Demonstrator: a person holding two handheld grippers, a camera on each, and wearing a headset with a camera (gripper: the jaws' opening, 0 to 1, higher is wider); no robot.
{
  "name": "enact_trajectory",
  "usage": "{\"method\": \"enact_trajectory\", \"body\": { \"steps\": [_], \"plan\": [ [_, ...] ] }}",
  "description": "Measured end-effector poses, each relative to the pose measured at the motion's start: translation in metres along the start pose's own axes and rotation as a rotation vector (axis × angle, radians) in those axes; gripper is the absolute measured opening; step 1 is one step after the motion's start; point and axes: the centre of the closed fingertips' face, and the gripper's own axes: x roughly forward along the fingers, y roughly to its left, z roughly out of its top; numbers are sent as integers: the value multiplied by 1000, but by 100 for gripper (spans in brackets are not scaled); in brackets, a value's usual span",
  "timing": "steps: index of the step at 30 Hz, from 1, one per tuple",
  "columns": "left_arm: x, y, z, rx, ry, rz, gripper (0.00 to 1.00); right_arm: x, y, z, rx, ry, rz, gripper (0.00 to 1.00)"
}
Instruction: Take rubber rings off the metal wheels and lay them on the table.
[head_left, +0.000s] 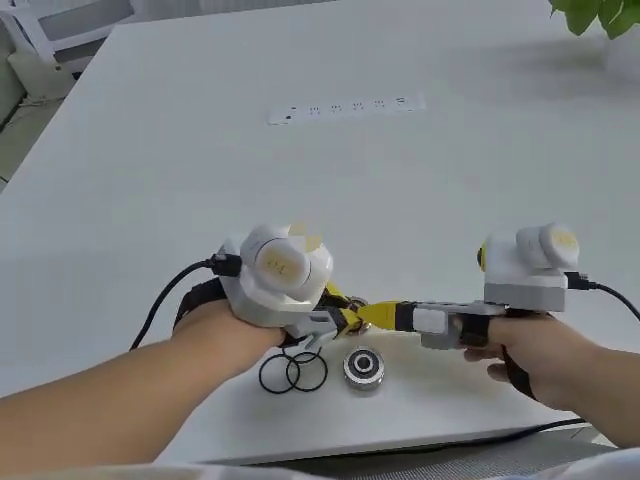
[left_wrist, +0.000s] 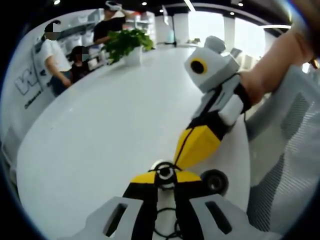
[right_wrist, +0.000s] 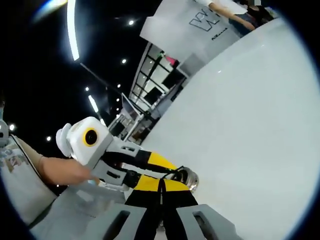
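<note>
Wheel (left_wrist: 164, 171) clamped in left gripper (left_wrist: 165, 176); ring (right_wrist: 176, 171) pinched by shut right gripper (right_wrist: 161, 184). Two loose rings (head_left: 293, 372) and second wheel (head_left: 363, 366) laid on table (head_left: 200, 150).

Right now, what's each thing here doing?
Left claw: shut on a wheel.
Held wheel: pinched between the left claw's tips.
Right claw: shut, tips at that wheel.
Other wheel: lying flat on the table.
Rubber rings: two, lying overlapped on the table.
</note>
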Motion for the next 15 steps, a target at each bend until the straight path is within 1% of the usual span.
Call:
{"method": "enact_trajectory", "body": {
  "steps": [1, 2, 3, 4, 6, 9, 15],
  "plan": [
    [0, 0, 0, -1, -1, 2, 11, 1, -1, 0, -20, 10, -14, 0],
    [0, 0, 0, -2, -2, 3, 12, 1, -6, 0, -51, 19, -43, 0],
    [0, 0, 0, -2, -6, 4, 12, 1, -10, 0, -99, 33, -70, 0],
    [0, 0, 0, -6, -9, 5, 12, 2, -9, -2, -97, 43, -68, 0],
    [0, 0, 0, -4, -12, 5, 12, 3, -13, -4, -130, 52, -93, 0],
    [0, 0, 0, -1, -13, 5, 12, 4, -10, -5, -128, 50, -85, 0],
    [0, -1, 1, 11, -10, 0, 14, 2, -13, -4, -135, 49, -88, 0]
  ]
}}
